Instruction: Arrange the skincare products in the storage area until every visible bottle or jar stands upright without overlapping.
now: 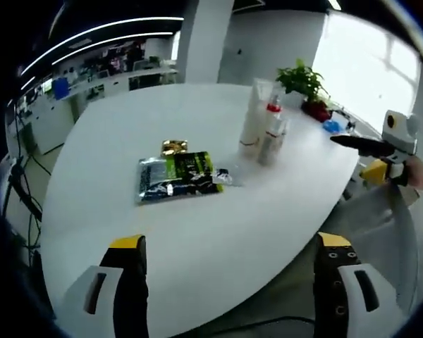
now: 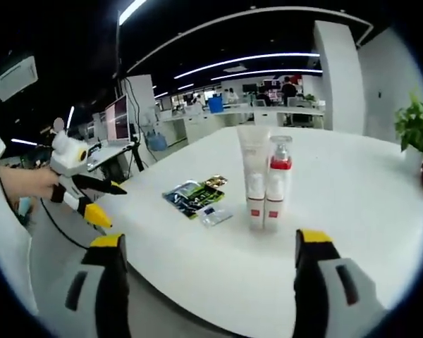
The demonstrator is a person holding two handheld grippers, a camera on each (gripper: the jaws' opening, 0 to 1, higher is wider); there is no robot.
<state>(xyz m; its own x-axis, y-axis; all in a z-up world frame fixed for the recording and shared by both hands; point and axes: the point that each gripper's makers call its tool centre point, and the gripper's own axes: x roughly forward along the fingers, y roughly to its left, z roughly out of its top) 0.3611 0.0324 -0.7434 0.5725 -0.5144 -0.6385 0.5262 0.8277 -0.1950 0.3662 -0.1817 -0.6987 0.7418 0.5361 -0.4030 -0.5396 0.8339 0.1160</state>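
A tall white tube (image 1: pixel 252 116) and a white pump bottle with a red collar (image 1: pixel 273 134) stand upright, side by side and touching, at the far side of the round white table (image 1: pixel 218 232). In the right gripper view the tube (image 2: pixel 254 176) and the pump bottle (image 2: pixel 277 184) stand just beyond my jaws. Flat sachets (image 1: pixel 176 177) and a gold packet (image 1: pixel 174 146) lie on the table; the right gripper view shows the sachets (image 2: pixel 194 194) left of the bottles. My left gripper (image 1: pixel 230 242) is open over the near table edge. My right gripper (image 2: pixel 209 239) is open and holds nothing.
A potted plant (image 1: pixel 303 79) with a red pot stands behind the bottles near the window. The right gripper (image 1: pixel 356 156) hovers off the table's right edge, held by a hand. Office desks and monitors (image 2: pixel 120 120) fill the background, with cables (image 1: pixel 21 190) on the floor.
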